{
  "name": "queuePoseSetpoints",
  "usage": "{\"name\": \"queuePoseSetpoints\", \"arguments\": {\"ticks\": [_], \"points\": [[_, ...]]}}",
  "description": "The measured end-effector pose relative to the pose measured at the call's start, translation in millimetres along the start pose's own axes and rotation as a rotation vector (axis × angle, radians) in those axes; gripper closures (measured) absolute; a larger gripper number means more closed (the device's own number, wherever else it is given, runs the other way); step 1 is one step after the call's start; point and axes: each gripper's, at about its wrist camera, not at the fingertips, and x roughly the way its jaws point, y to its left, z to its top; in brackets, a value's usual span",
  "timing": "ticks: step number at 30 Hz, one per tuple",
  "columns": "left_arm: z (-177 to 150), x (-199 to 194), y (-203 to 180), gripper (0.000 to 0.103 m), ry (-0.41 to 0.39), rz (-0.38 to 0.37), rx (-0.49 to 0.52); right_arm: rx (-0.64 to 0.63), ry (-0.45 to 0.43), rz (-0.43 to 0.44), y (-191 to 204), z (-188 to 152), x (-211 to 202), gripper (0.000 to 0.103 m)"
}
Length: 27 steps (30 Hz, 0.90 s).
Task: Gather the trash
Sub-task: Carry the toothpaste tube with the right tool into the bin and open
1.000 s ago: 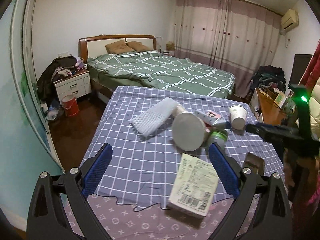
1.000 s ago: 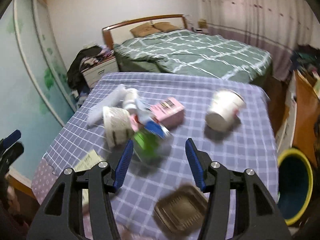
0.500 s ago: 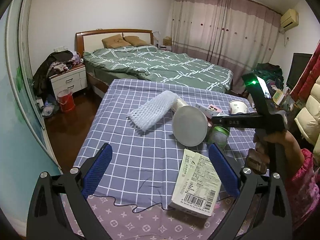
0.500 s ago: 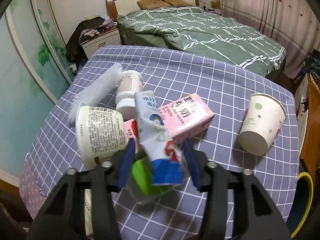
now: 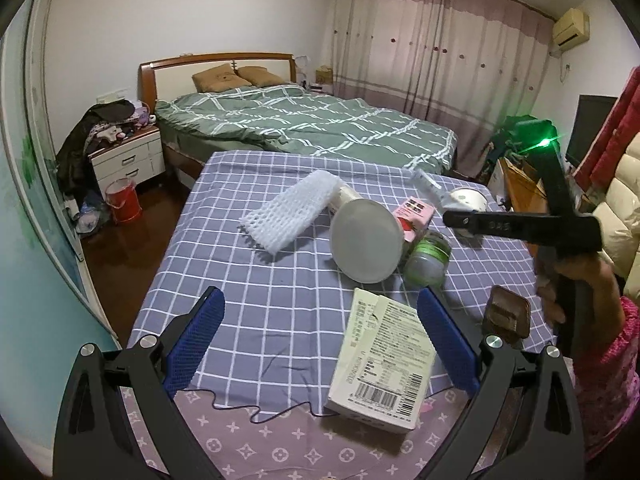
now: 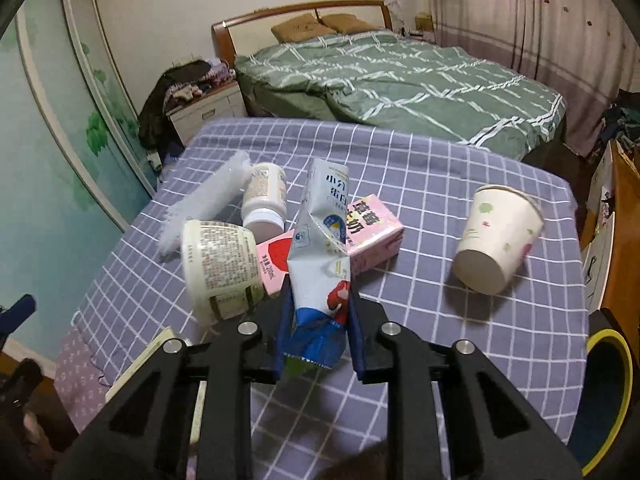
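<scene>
R gripper (image 6: 316, 320) closing on crumpled carton (image 6: 320, 264); L gripper (image 5: 320, 344) wide open, nothing held.

Carton upright betw. R pads, lifted above checked cloth (image 6: 440, 360), pads pressing its lower end. Pink box (image 6: 372, 236), tub (image 6: 220, 264), bottle (image 6: 264, 196) just behind; paper cup (image 6: 496, 240) on its side to the right. Flat box (image 5: 380, 360) betw. L fingers, untouched. Yellow-rimmed bin (image 6: 612, 392) off cloth's right edge.

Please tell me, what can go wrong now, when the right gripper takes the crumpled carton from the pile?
The right gripper is closing on the crumpled carton, gripping only its soft lower end, so it might bend or slip out. The carton leans among the pink box and tub; lifting may drag or roll them.
</scene>
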Motion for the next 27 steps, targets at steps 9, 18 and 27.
{"name": "queuePoseSetpoints", "arguments": {"ticks": [9, 18, 27], "points": [[-4.6, 12.8, -14.4, 0.008, 0.029, -0.03, 0.027, 0.07, -0.076, -0.05, -42.6, -33.8, -56.3, 0.08], [-7.7, 19.0, -30.5, 0.008, 0.049, -0.048, 0.053, 0.345, -0.096, -0.252, -162.0, -101.7, -94.8, 0.079], [-11.2, 31.6, -50.1, 0.008, 0.088, -0.071, 0.089, 0.56, 0.004, -0.47, -269.3, -162.4, -88.7, 0.067]]}}
